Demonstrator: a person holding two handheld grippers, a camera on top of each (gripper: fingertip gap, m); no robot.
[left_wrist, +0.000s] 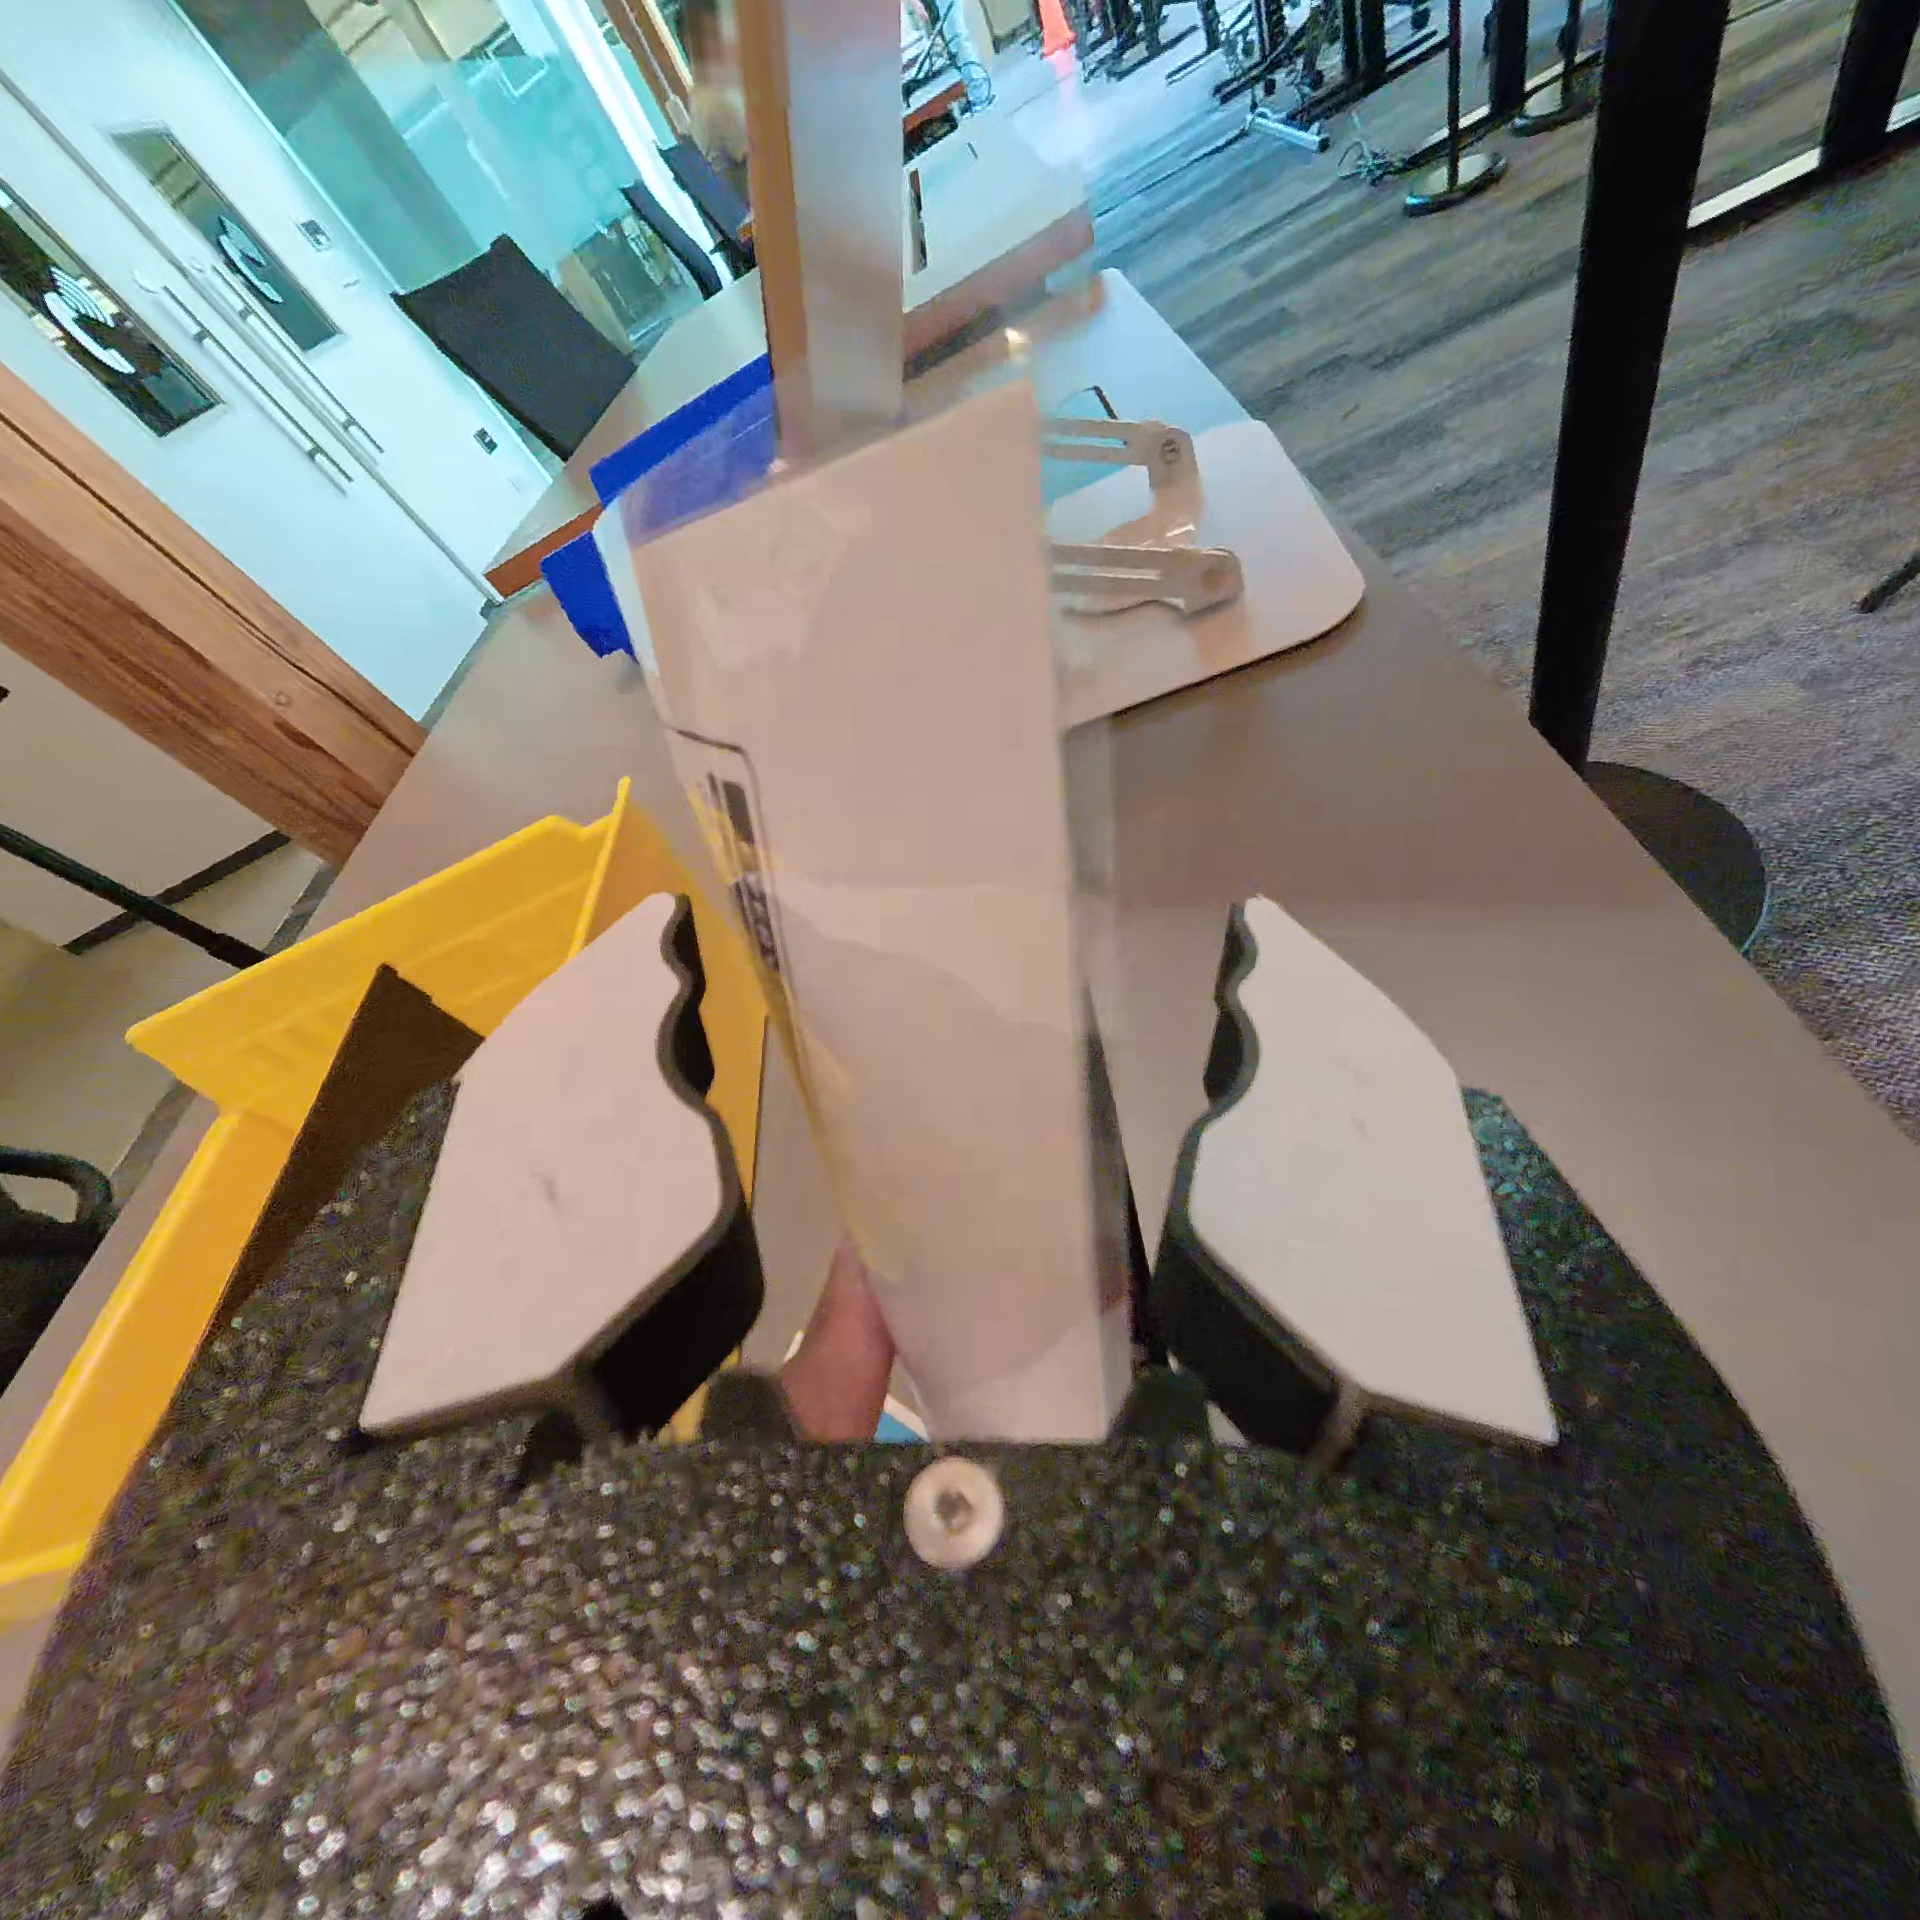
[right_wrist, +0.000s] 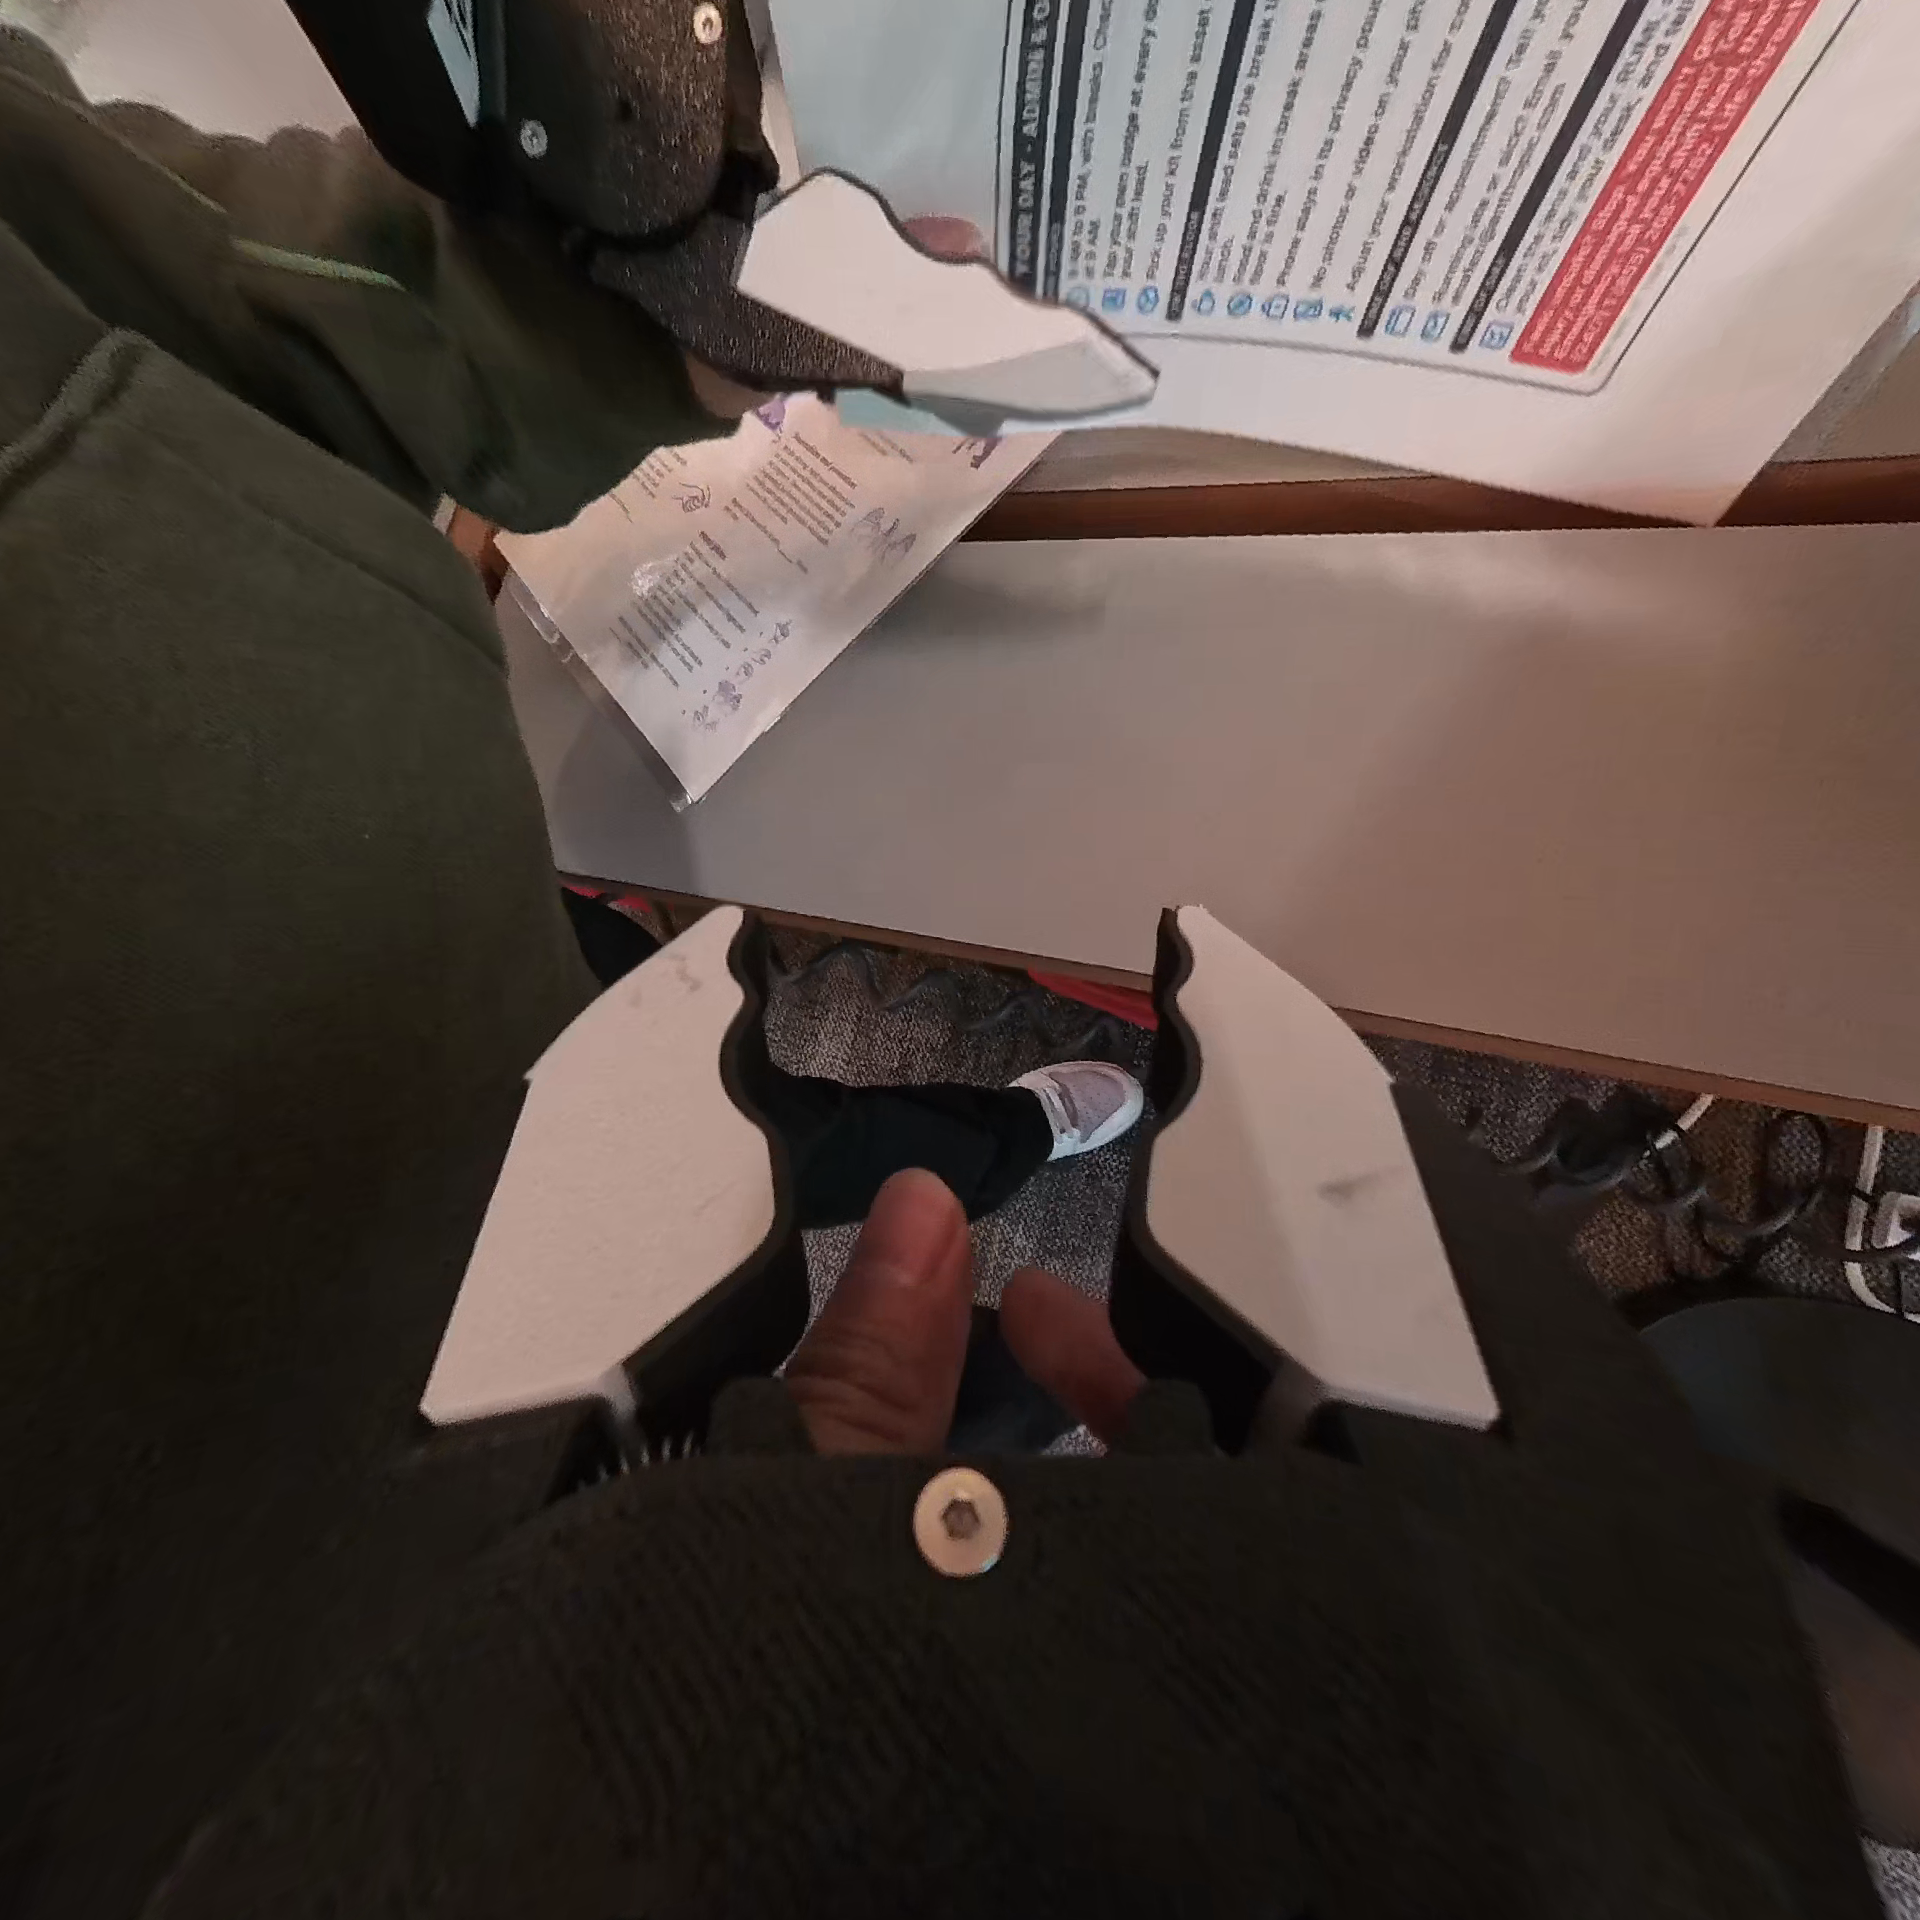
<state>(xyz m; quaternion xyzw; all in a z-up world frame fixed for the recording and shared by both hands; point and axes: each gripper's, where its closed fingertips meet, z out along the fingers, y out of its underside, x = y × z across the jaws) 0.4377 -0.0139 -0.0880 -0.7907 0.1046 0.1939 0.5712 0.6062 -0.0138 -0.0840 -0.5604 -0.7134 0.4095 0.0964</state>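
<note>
Partly hidden: left gripper (left_wrist: 956, 1049) open | paper sheet (left_wrist: 883, 831) between, blurred

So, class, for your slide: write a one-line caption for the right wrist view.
Open right gripper hovers at the grey table's edge while the left gripper meets a printed sheet.

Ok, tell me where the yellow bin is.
In the left wrist view the yellow bin sits at the lower left on the grey table, beside the left hand-held gripper, with a blue bin farther back.
</note>
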